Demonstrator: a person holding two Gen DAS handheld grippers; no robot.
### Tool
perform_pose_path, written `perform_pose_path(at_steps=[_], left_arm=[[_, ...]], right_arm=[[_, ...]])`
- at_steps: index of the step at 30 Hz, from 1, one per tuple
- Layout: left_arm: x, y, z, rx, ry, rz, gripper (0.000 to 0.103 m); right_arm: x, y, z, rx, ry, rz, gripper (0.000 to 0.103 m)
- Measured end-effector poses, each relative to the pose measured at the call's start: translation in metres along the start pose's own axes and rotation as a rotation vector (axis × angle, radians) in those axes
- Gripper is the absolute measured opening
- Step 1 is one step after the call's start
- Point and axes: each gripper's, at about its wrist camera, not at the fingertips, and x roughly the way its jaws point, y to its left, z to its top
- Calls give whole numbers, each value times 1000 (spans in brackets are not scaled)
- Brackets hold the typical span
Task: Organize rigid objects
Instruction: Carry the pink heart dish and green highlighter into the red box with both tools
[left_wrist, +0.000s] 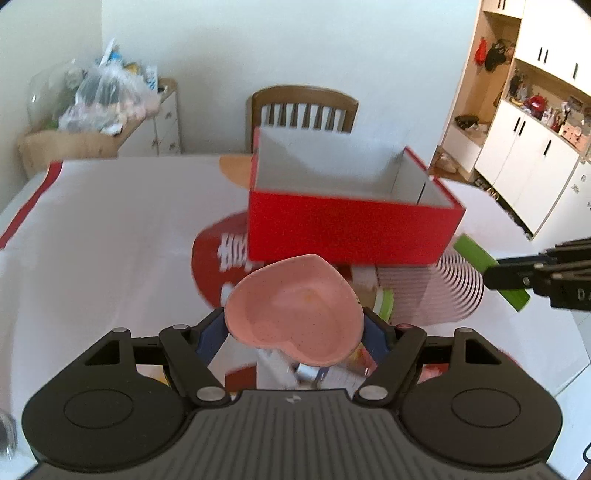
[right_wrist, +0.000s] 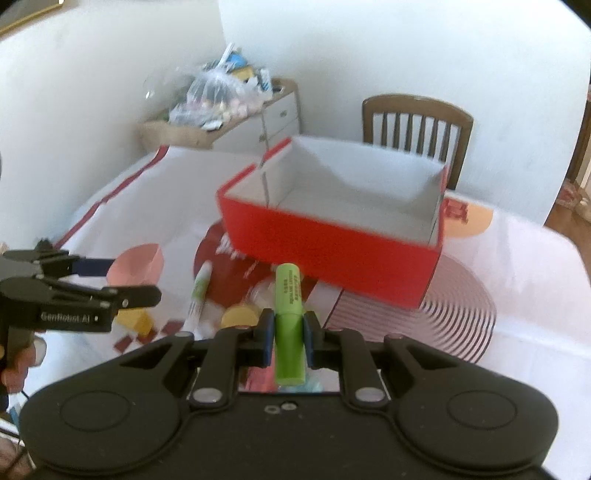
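Observation:
My left gripper (left_wrist: 295, 328) is shut on a pink heart-shaped dish (left_wrist: 295, 310) and holds it above the table, just in front of an open red box (left_wrist: 347, 229) with a white inside. My right gripper (right_wrist: 289, 332) is shut on a green highlighter (right_wrist: 289, 314), held lengthwise toward the red box (right_wrist: 332, 240). In the right wrist view the left gripper (right_wrist: 110, 280) shows at the left with the pink dish (right_wrist: 138, 264). In the left wrist view the right gripper (left_wrist: 495, 273) shows at the right with the highlighter (left_wrist: 476, 254).
On the patterned tablecloth (right_wrist: 517, 295) lie a second green-and-white marker (right_wrist: 199, 291), a yellow block (right_wrist: 138, 321) and a yellow round piece (right_wrist: 240, 317). A wooden chair (left_wrist: 303, 107) stands behind the table. A side cabinet with plastic bags (left_wrist: 107, 96) is at back left.

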Motion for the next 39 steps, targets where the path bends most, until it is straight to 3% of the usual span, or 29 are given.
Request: perform_pose_path(at_steps=[11, 20, 27, 39], left_arm=[[28, -14, 78, 81, -48, 9, 76], [80, -37, 130, 189, -46, -13, 76], [141, -49, 157, 231, 10, -17, 76], [240, -57, 170, 280, 233, 10, 76]], right_arm=[[23, -34, 62, 24, -53, -58, 15], [66, -57, 95, 22, -29, -90, 15], [112, -73, 103, 26, 39, -96, 15], [181, -79, 103, -23, 196, -127, 15]])
